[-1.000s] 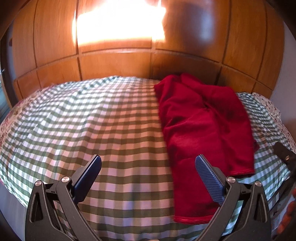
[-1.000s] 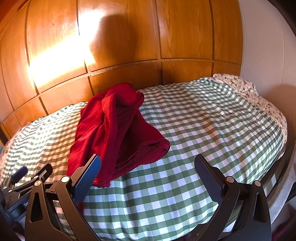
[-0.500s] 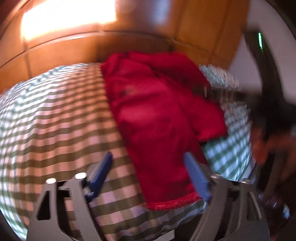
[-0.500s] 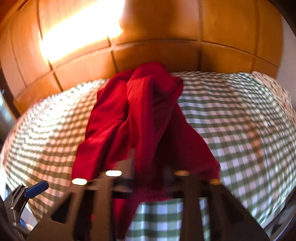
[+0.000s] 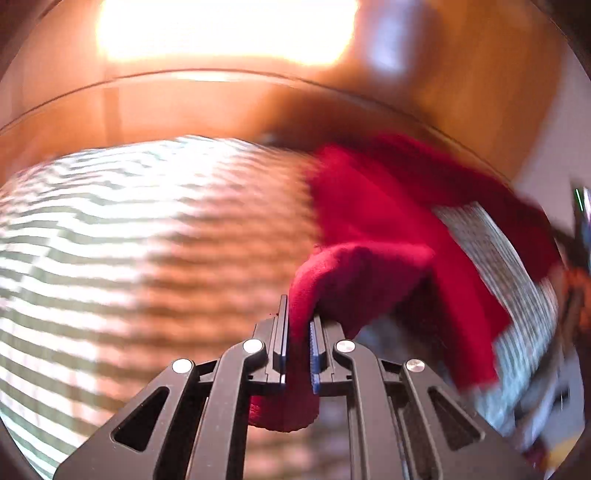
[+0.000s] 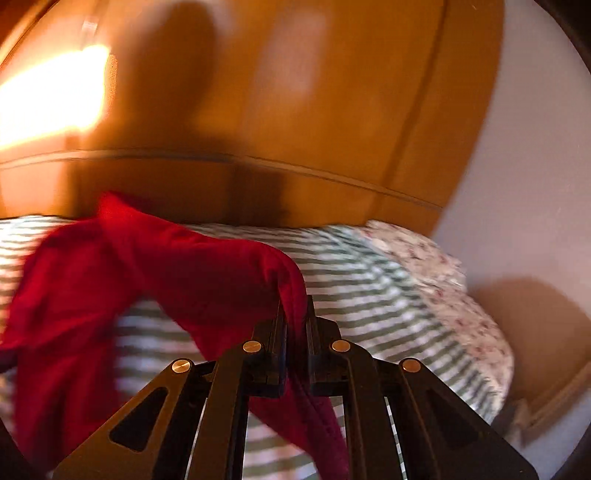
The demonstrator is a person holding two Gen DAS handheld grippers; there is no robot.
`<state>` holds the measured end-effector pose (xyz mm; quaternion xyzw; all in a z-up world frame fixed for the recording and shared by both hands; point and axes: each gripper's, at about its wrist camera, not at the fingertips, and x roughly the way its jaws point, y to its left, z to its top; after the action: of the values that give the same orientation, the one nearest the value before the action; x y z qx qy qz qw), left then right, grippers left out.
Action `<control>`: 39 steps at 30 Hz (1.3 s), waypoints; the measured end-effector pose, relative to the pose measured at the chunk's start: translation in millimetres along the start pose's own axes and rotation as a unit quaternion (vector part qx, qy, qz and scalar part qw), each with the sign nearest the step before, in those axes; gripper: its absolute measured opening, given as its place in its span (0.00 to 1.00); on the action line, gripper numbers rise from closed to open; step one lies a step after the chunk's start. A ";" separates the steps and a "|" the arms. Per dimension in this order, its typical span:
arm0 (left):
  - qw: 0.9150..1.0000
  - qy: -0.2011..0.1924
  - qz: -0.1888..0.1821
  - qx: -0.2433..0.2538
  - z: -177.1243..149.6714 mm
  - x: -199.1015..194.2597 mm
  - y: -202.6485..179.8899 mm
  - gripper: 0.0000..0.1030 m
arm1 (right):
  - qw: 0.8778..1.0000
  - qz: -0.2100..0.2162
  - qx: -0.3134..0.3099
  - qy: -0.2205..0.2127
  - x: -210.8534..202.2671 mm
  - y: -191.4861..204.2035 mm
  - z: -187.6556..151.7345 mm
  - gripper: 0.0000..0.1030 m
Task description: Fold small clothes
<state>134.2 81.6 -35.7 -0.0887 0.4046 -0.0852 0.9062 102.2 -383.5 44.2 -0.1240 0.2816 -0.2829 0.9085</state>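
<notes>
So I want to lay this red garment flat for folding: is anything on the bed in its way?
Nothing visible. Both grippers, left and right, are shut on the red garment, and the checked bedcover around it looks bare. Both views are blurred, so small items could be missed.

Bed cover (image 5: 110,229): green-and-white check, spread over the bed, blurred in both views. Second fabric (image 6: 443,288): pale with small reddish floral print, at the bed's right edge, beside the check. Wooden panelling (image 6: 295,110): warm brown, grooved into sections, behind the bed. Bright sunlit patch (image 5: 221,29) on the panels. Plain pale wall (image 6: 535,184), right of the panelling.
</notes>
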 end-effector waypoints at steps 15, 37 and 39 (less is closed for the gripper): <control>0.956 -0.098 0.191 -0.201 103.3 -20.2 147.0 0.51 | 0.994 -0.021 0.066 0.084 102.4 -32.1 6.6 0.63; 0.987 0.071 -0.102 -0.100 -29.2 69.4 -22.1 0.49 | 0.864 0.440 0.015 0.243 -62.7 142.8 -89.8 0.25; 0.987 0.074 -0.103 -0.095 -34.4 70.8 -28.0 0.49 | 0.865 0.435 0.016 0.249 -61.3 147.1 -94.5 0.32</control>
<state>152.8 35.3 -102.7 -0.2090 0.4654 -0.1453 0.8477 70.8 -234.9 -61.9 0.0999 0.5190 0.1150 0.8411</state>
